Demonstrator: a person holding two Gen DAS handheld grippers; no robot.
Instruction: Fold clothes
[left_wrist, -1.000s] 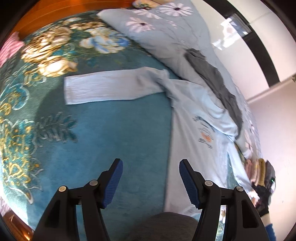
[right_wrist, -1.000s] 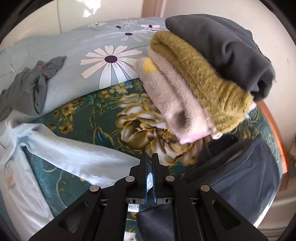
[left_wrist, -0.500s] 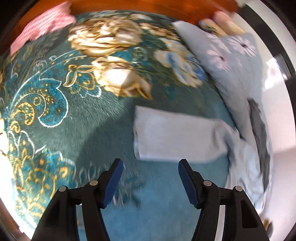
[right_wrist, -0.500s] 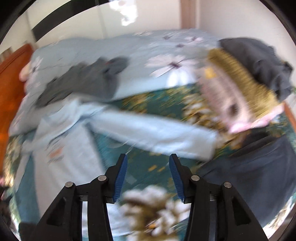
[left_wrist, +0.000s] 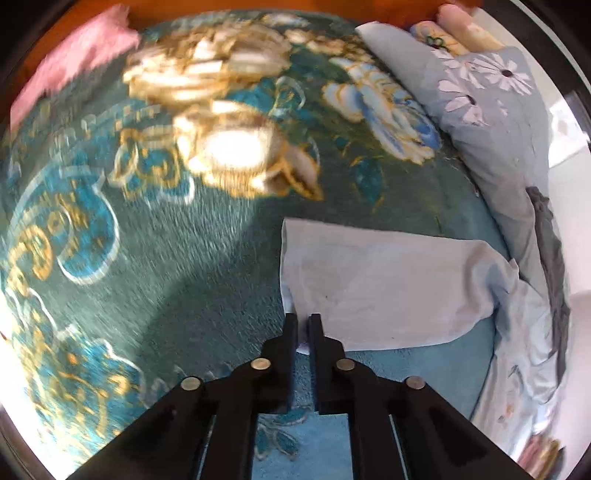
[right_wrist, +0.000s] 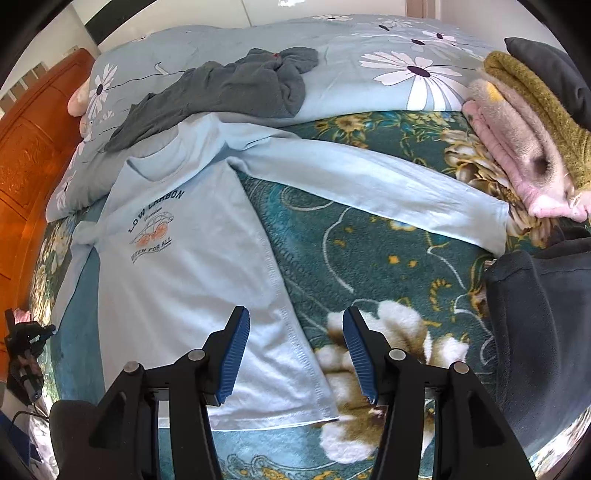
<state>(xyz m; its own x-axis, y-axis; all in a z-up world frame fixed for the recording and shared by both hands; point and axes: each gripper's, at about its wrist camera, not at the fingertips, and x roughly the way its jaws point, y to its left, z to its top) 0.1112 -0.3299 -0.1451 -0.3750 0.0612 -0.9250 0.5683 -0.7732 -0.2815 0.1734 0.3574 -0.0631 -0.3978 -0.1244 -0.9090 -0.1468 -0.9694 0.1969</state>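
A light blue long-sleeved shirt (right_wrist: 177, 295) with a "LOW CARBON" print lies face up on the teal floral blanket (right_wrist: 369, 266). One sleeve (right_wrist: 369, 184) stretches flat to the right, and nothing holds its cuff. My right gripper (right_wrist: 295, 317) hovers open over the shirt's lower right hem, with nothing between its blue pads. In the left wrist view the other sleeve (left_wrist: 388, 288) lies across the blanket (left_wrist: 184, 277). My left gripper (left_wrist: 303, 325) is shut on the near corner of that sleeve's cuff.
A grey garment (right_wrist: 236, 85) lies crumpled on the pale blue daisy duvet (right_wrist: 369, 48) behind the shirt. Folded pink, olive and dark clothes (right_wrist: 524, 122) are stacked at the right, above a dark navy garment (right_wrist: 535, 332). An orange wooden headboard (right_wrist: 29, 147) stands left. Pink cloth (left_wrist: 74, 62) lies far left.
My left gripper moved over to the sleeve's end, came down and shut on the cuff. My right gripper let go of the other cuff, opened and swung left over the shirt's body.
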